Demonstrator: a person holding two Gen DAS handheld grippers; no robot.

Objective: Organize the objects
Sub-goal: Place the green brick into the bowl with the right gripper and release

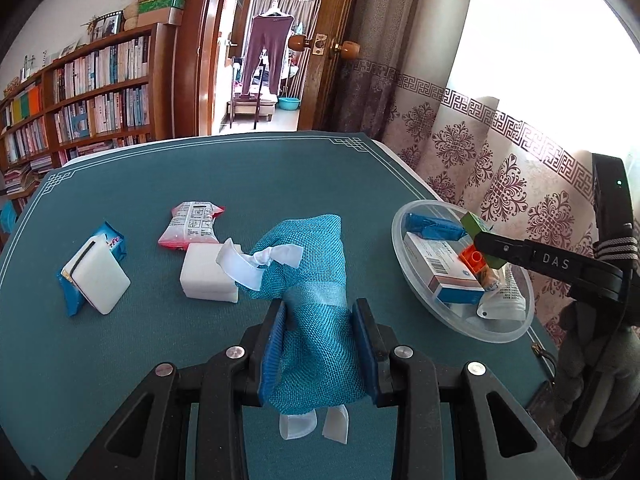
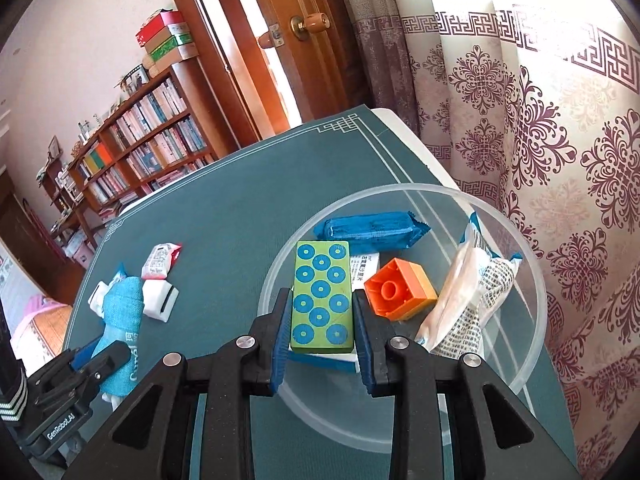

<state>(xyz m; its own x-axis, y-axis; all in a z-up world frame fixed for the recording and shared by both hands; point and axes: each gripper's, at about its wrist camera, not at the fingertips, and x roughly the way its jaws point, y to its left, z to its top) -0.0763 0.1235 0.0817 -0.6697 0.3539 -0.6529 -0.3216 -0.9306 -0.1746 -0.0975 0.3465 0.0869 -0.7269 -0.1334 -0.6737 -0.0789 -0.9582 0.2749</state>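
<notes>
The left gripper (image 1: 320, 344), marked "GenRobot.AI" on its body, pinches a teal woven pouch (image 1: 316, 276) whose long axis runs away toward the worktop's (image 1: 224, 176) far edge. Near the right edge, over the clear bowl (image 2: 536, 280), the right gripper (image 2: 322, 330), lettered "DAS", clamps a green block (image 2: 322, 296) printed with blue circles, long axis pointing forward.
</notes>
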